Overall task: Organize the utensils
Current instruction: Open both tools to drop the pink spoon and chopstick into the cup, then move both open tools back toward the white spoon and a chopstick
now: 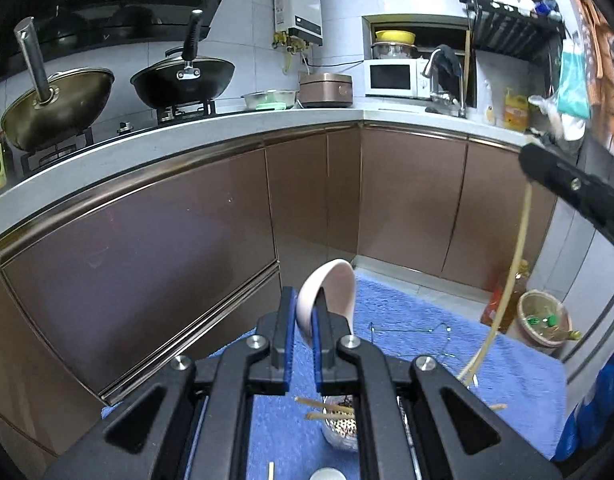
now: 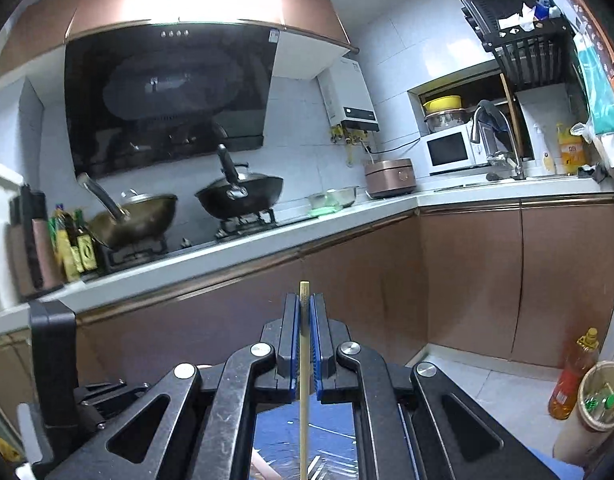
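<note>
With the left gripper (image 1: 304, 320) clamped on a spoon (image 1: 327, 294) and the right gripper (image 2: 304, 320) on a chopstick (image 2: 304, 344), both lifted above the holder (image 1: 341, 424), lowering them in looks next.

A home kitchen: woks (image 2: 243, 196) on a gas stove, range hood (image 2: 167, 96), microwave (image 2: 451, 150), sink faucet (image 2: 495, 136).

spoon (image 1: 327, 300) showing pale pink; chopstick (image 2: 304, 360) showing light tan; mat (image 1: 427, 344) showing blue; cabinet fronts (image 1: 147, 240) showing brown; gripper pads (image 2: 294, 344) showing blue.
</note>
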